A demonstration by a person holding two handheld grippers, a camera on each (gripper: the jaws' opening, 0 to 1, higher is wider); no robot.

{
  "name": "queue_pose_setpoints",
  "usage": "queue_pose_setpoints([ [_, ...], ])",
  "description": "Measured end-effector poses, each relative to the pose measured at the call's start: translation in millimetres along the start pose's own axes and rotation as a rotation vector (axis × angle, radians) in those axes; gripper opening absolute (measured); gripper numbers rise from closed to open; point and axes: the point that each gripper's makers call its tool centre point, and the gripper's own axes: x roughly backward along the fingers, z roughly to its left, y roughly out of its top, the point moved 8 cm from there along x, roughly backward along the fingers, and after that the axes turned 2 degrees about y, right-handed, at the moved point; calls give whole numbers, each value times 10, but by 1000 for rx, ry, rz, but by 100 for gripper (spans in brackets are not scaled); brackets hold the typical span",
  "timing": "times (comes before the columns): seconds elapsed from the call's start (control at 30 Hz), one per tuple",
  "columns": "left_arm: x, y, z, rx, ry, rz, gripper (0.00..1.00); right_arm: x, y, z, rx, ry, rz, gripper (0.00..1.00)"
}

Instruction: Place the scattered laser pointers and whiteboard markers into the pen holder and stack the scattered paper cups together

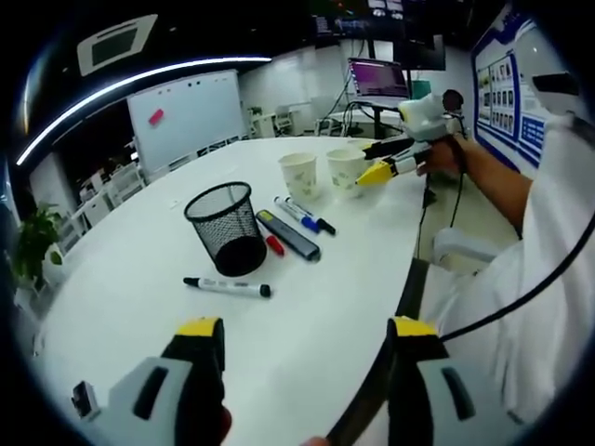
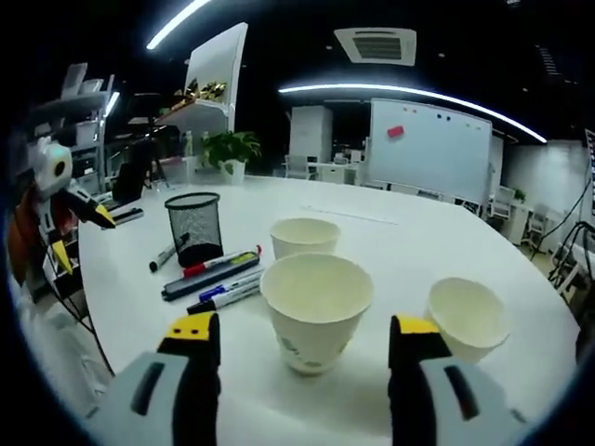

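Left gripper: jaws apart, bare table directly ahead. Only a black marker lies across the path to the mesh pen holder. Holder mouth unobstructed from above. Right of it, a red marker, a long dark pointer and blue markers lie close together, little gap between.

Right gripper: jaws apart, nearest paper cup straight ahead. Second cup stands behind it, third cup to its right, open table between

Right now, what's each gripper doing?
Left gripper: open, empty, over the table.
Right gripper: open, empty, jaws either side of the nearest cup, not closed on it.
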Motion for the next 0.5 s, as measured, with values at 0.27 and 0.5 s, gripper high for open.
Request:
queue_pose_setpoints([
  [0.27,-6,-7,8,4,1,-3,72,-31,4,-6,-29,-5,-25,76],
  [0.5,-4,-6,5,4,0,-4,72,-39,19,-18,-31,-12,-41,76],
])
